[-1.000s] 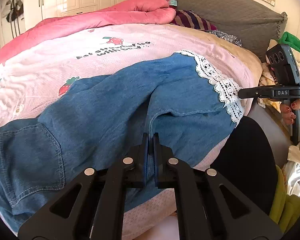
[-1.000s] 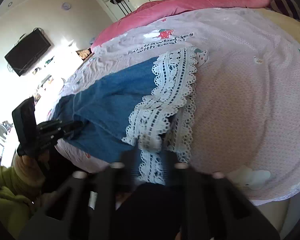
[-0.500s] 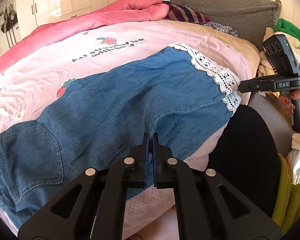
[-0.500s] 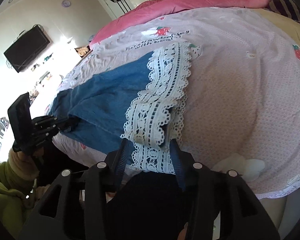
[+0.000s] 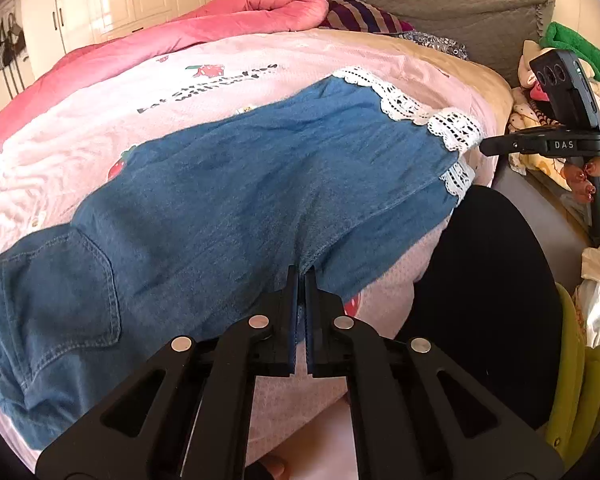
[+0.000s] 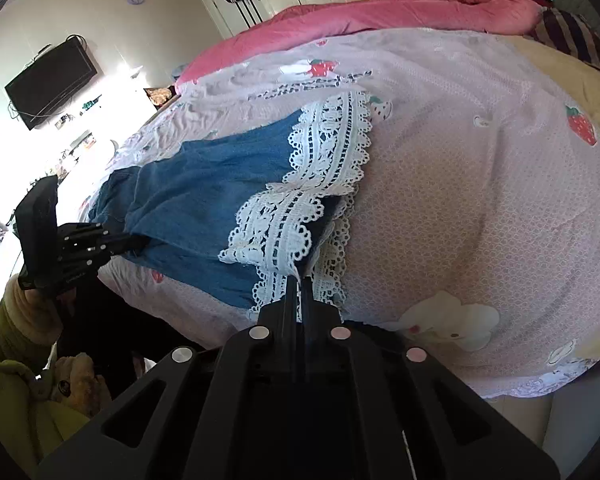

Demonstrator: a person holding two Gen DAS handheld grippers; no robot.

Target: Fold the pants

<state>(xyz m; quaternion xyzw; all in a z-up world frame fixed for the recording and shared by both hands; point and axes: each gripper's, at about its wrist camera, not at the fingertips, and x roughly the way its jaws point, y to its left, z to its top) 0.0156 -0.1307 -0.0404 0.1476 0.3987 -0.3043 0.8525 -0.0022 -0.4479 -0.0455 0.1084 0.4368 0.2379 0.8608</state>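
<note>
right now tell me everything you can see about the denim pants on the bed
The denim pants are blue, soft-looking, with a stitched patch pocket near the waist end and white lace trim on the leg hems. They lie spread flat, lightly wrinkled, across the pink strawberry-print bedsheet, near the bed's front edge. The left gripper is shut on the denim's near edge at mid-length; the right gripper is shut on the lace hem.

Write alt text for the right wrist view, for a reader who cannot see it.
The right gripper, jaws shut, pinches the white lace hem of blue denim pants spread on a pink strawberry-print bedspread. At left, the left gripper grips the denim's near edge. A pink duvet lies behind, and a wall TV hangs at far left.
</note>
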